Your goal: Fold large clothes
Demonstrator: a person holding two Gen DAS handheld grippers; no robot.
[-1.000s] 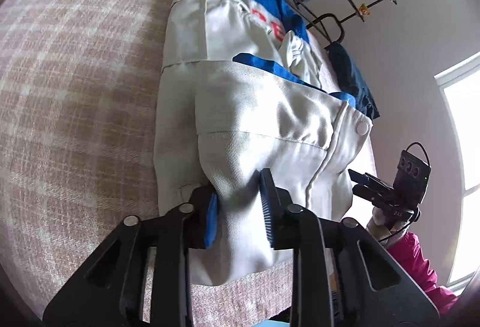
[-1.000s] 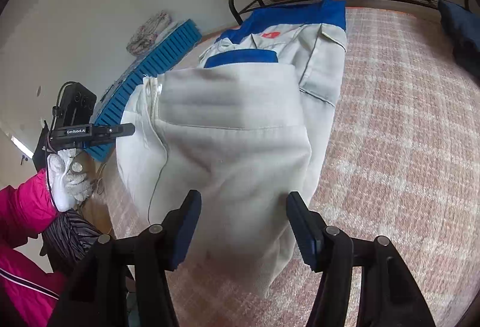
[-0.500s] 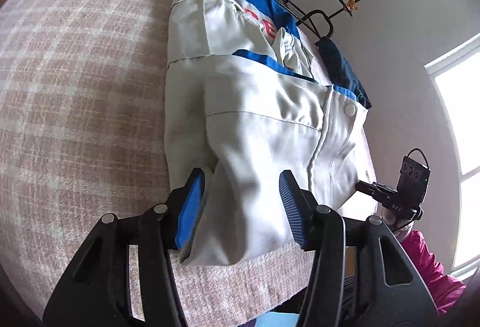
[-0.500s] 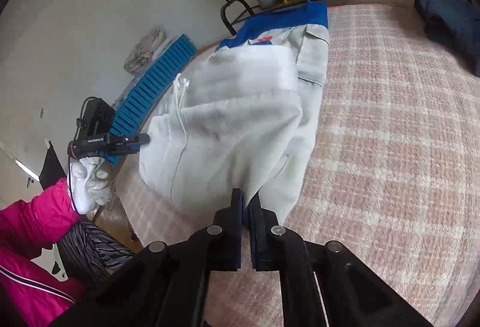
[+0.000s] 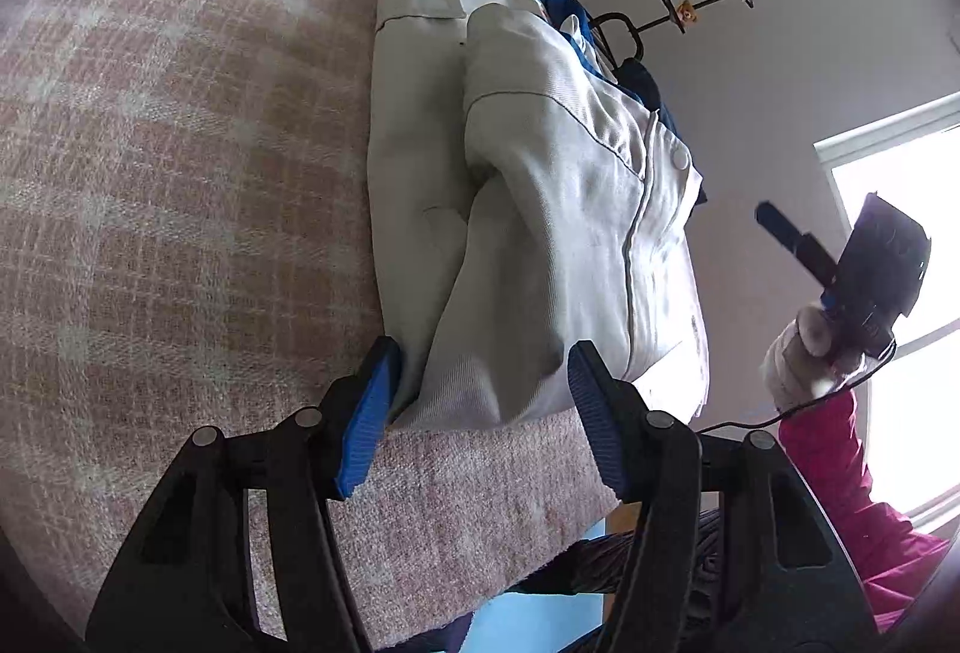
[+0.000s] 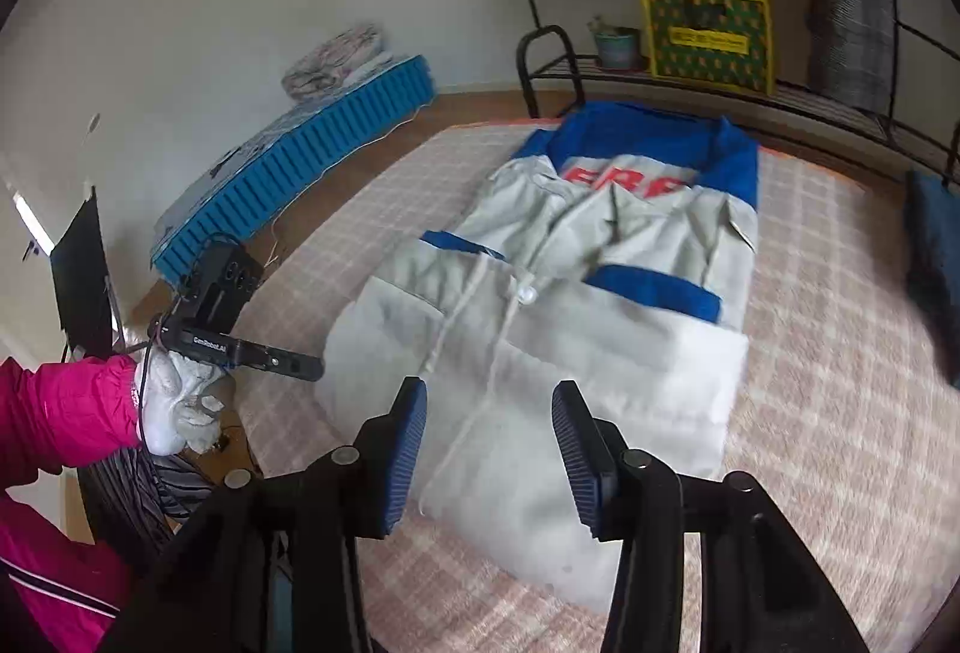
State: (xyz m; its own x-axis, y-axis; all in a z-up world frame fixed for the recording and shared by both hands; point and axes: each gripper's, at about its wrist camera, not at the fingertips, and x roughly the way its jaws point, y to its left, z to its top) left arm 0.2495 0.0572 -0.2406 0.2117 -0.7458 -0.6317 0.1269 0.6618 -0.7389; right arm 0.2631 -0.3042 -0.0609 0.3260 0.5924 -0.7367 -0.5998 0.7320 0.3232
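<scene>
Left wrist view: your left gripper (image 5: 480, 413) sits at the near hem of the jacket (image 5: 540, 209), jaws spread; the hem lies between the pads, left pad (image 5: 366, 425) about touching the cloth, no pinch. Jacket stretches ahead on the checked bed (image 5: 168, 161), folded, pale grey, blue trim.

Right wrist view: your right gripper (image 6: 489, 449) hangs above the jacket (image 6: 576, 329), jaws just reopened, nothing between them. Hem doubled up over the front, red letters at the collar.

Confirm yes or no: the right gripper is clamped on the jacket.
No: the right gripper hangs open above the jacket, with no cloth pinched between its pads.
</scene>
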